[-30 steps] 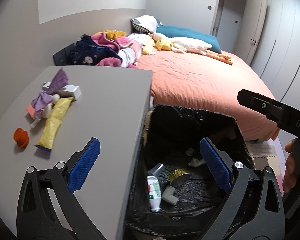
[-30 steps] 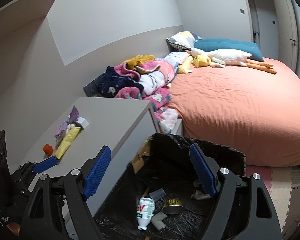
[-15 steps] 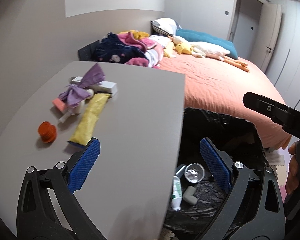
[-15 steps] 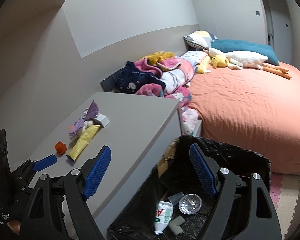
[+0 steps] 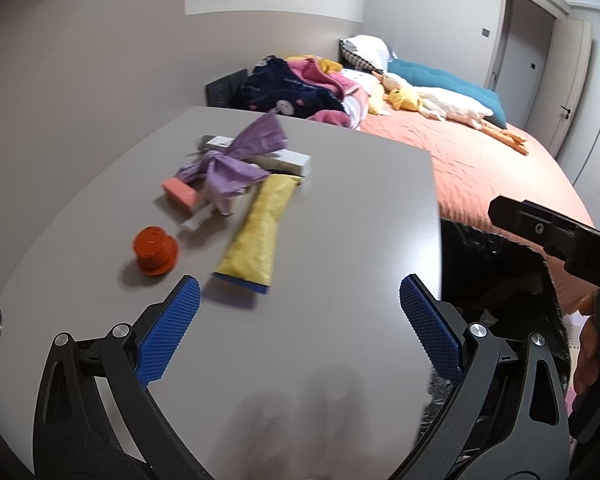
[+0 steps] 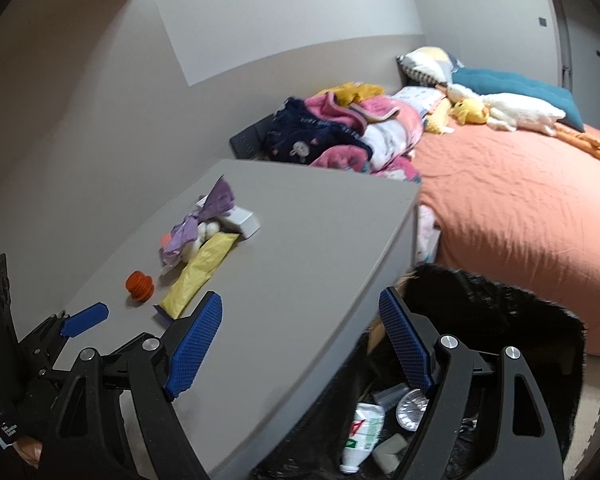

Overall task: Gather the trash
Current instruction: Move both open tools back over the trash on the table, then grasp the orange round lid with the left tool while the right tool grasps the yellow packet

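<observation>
Trash lies on the grey table (image 5: 340,240): a yellow packet (image 5: 258,232), an orange cap (image 5: 155,251), a crumpled purple wrapper (image 5: 236,160), a pink block (image 5: 180,195) and a white box (image 5: 288,159). My left gripper (image 5: 298,320) is open and empty, just short of the yellow packet. My right gripper (image 6: 300,344) is open and empty over the table's edge, beside the black-lined bin (image 6: 500,320). The bin holds a plastic bottle (image 6: 362,432) and a foil cup (image 6: 410,408). The yellow packet (image 6: 198,272) and orange cap (image 6: 139,281) also show in the right wrist view.
A bed with an orange cover (image 6: 520,208) lies beyond the table and bin, with piled clothes (image 6: 340,128), pillows and a plush duck (image 6: 472,110). Grey walls stand to the left. The left gripper's finger (image 6: 84,319) shows at the right view's lower left.
Both grippers have swung left, away from the bin and over the table. The trash pile is now closer and more central in the left wrist view. Both stay open.
</observation>
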`<action>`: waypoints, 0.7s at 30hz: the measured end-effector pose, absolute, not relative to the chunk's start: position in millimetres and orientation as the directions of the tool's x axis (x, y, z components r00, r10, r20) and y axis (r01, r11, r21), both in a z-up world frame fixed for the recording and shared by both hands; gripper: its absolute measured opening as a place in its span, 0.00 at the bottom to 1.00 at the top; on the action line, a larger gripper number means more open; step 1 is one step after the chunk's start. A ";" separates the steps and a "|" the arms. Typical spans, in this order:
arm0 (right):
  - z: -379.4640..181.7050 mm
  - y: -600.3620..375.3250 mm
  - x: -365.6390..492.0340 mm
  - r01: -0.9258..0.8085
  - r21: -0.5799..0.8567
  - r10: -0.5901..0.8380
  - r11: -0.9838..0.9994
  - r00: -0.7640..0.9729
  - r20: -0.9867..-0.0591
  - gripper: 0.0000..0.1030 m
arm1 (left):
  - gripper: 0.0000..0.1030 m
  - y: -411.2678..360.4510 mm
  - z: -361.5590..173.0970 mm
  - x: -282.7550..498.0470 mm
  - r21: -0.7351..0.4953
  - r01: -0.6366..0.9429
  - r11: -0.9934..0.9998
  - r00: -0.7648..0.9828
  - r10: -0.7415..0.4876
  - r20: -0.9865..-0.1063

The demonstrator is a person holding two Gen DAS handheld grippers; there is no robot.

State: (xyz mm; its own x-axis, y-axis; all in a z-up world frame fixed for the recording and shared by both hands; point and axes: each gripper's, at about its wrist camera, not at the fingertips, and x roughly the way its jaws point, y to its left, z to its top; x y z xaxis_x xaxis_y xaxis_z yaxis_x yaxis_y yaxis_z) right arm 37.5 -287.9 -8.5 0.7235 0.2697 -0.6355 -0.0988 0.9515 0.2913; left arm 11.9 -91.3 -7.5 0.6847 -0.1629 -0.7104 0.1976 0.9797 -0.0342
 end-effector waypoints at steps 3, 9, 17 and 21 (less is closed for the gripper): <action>-13.5 -272.9 46.9 -0.117 0.301 0.293 0.946 0.705 -0.646 0.79 | 0.94 -76.7 -10.2 15.4 -0.035 0.173 0.984 0.693 -0.147 -0.706; -19.6 -248.0 61.2 -0.139 0.291 0.304 0.947 0.686 -0.661 0.79 | 0.94 -51.4 -14.5 25.5 -0.055 0.139 0.989 0.694 -0.137 -0.706; -27.2 -224.0 79.7 -0.158 0.277 0.309 0.948 0.666 -0.679 0.79 | 0.91 -28.3 -23.1 39.6 -0.036 0.106 0.994 0.695 -0.100 -0.712; -31.0 -211.3 90.0 -0.167 0.272 0.312 0.948 0.656 -0.687 0.79 | 0.89 -17.0 -27.8 49.6 -0.028 0.082 0.996 0.693 -0.077 -0.717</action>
State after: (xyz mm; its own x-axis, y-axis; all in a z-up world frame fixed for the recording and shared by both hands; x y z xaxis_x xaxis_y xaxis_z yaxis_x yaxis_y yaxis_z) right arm 90.0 -211.3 -31.0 0.6564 0.3123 -0.6867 -0.1665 0.9478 0.2719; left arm 49.6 -17.0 -27.8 0.6925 -0.0768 -0.7173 0.0819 0.9963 -0.0277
